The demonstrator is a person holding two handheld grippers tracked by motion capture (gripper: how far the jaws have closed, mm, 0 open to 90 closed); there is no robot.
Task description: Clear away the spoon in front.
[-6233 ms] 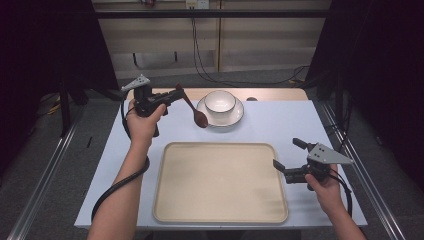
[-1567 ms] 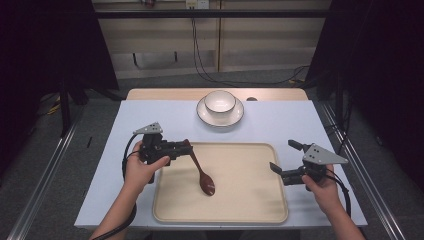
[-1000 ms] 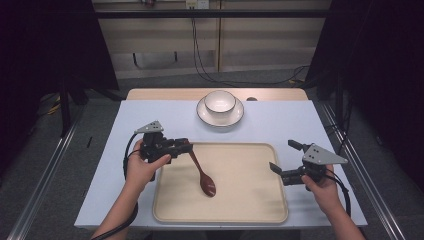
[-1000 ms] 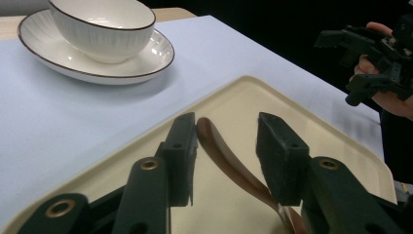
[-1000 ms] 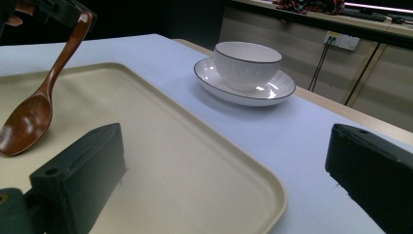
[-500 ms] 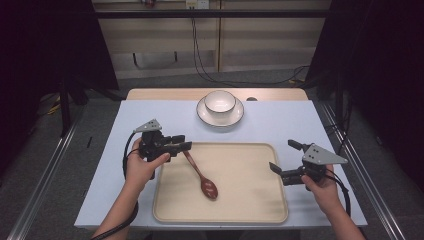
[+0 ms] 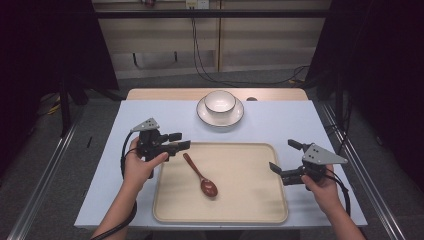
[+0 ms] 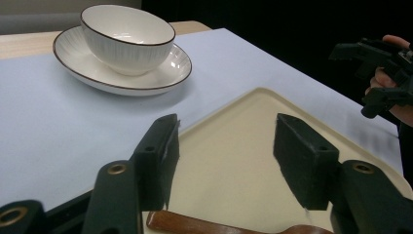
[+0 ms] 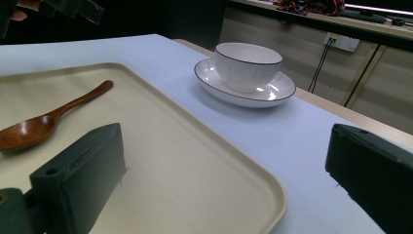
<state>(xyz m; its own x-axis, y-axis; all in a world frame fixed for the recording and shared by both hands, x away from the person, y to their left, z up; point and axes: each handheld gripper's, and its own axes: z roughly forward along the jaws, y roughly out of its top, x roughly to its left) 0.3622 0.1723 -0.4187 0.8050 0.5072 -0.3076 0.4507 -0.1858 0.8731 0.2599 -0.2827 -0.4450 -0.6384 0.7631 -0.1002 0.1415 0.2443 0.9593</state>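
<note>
A brown wooden spoon (image 7: 200, 176) lies flat on the beige tray (image 7: 245, 200), bowl end toward the near side. My left gripper (image 7: 180, 140) hovers open at the tray's far left corner, just beyond the spoon's handle tip. In the left gripper view the jaws (image 8: 229, 156) stand wide apart above the handle (image 8: 195, 225) with nothing held. My right gripper (image 7: 283, 155) hangs open over the tray's right edge. In the right gripper view its jaws (image 9: 224, 185) are spread and the spoon (image 9: 44, 124) lies far off to the left.
A white bowl (image 7: 220, 101) sits on a white saucer (image 7: 235, 118) at the back middle of the pale blue table (image 7: 300, 120). A wooden strip (image 7: 165, 94) runs along the far edge. Dark curtains flank both sides.
The left gripper carried the spoon from beside the bowl down onto the tray, then opened and let it go. The spoon now lies loose. The right gripper stayed put.
</note>
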